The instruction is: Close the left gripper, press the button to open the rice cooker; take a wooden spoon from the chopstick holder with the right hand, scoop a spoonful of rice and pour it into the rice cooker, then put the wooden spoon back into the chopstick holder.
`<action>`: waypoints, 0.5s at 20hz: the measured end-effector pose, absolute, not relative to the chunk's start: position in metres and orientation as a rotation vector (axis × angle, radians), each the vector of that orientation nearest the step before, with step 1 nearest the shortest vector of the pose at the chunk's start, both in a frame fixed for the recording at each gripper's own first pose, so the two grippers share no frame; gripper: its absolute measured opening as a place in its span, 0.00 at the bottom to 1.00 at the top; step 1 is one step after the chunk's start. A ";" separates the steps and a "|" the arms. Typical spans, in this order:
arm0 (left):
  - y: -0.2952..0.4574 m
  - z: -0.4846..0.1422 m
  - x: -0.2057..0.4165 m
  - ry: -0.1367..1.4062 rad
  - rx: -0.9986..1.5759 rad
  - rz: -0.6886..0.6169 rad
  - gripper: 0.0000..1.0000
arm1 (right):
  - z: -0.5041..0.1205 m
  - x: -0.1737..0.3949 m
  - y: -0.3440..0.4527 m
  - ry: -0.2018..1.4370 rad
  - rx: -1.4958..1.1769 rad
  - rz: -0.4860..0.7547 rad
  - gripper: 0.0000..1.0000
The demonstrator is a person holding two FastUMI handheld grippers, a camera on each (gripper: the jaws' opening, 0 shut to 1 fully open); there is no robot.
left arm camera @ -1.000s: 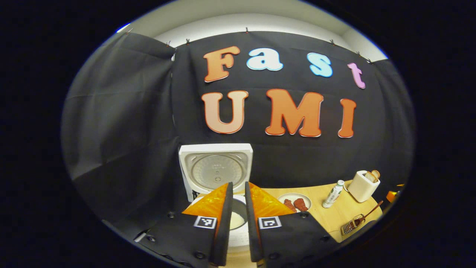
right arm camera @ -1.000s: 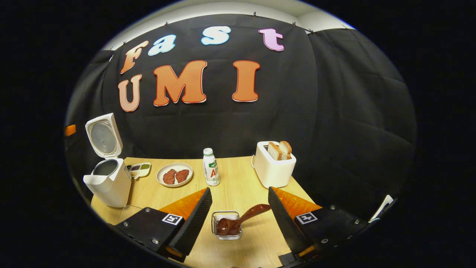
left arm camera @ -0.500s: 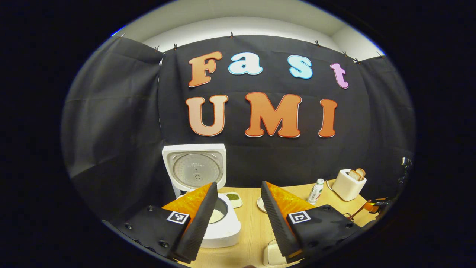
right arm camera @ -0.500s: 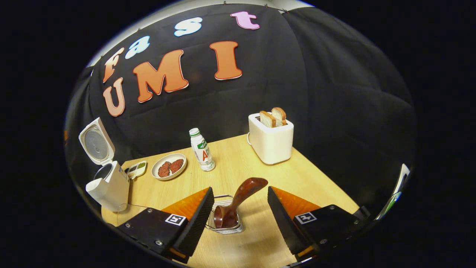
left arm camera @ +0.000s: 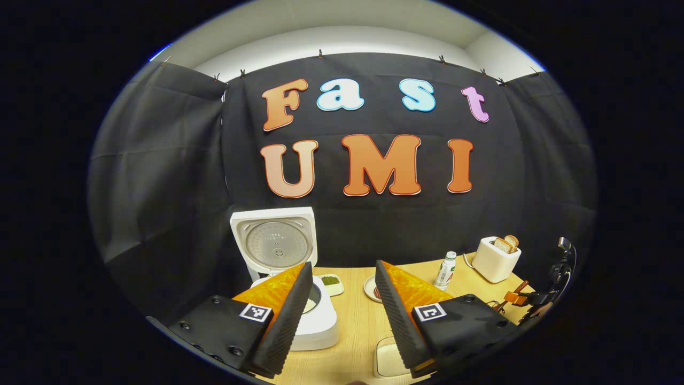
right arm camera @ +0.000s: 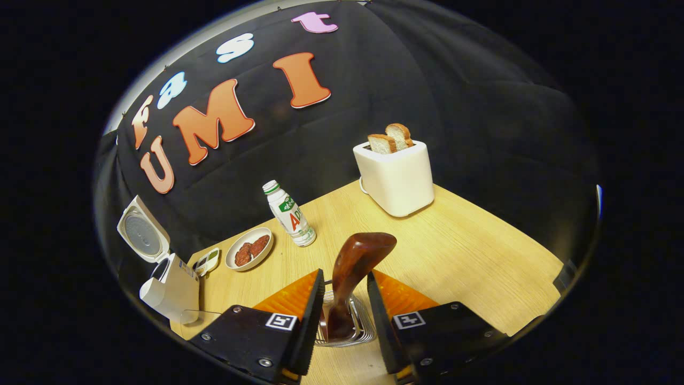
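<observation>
Wooden spoon (right arm camera: 352,272) stands in chopstick holder (right arm camera: 359,334); right gripper (right arm camera: 343,310) narrow round its handle, touch unclear. Left gripper (left arm camera: 342,305) wide, near open rice cooker (left arm camera: 299,299).

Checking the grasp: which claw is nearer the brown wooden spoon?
Right. The right claw straddles the brown wooden spoon, not yet pinching; the left claw hangs open by the white rice cooker, across the table.
</observation>
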State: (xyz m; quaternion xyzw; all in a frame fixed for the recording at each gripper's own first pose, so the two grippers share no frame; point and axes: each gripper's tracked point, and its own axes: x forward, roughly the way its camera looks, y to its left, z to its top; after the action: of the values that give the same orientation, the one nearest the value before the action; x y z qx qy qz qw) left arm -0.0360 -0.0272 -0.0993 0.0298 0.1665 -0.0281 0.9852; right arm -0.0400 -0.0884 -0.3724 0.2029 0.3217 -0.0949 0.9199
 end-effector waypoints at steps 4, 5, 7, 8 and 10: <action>-0.026 -0.098 -0.040 0.339 0.062 -0.058 0.82 | -0.375 -0.036 -0.083 0.666 0.428 -0.198 0.30; -0.026 -0.098 -0.040 0.340 0.062 -0.057 0.82 | -0.374 -0.038 -0.083 0.669 0.433 -0.206 0.26; -0.025 -0.099 -0.041 0.341 0.059 -0.055 0.82 | -0.372 -0.039 -0.082 0.683 0.461 -0.224 0.20; -0.025 -0.099 -0.041 0.342 0.056 -0.057 0.81 | -0.373 -0.041 -0.083 0.683 0.466 -0.244 0.17; -0.024 -0.100 -0.042 0.341 0.055 -0.061 0.82 | -0.371 -0.046 -0.082 0.689 0.467 -0.265 0.13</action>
State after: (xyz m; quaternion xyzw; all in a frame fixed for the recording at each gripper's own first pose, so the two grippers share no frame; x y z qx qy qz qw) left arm -0.0423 -0.0242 -0.1001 0.0273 0.1698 -0.0303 0.9846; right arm -0.0459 -0.0825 -0.3708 0.2262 0.3337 -0.1281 0.9061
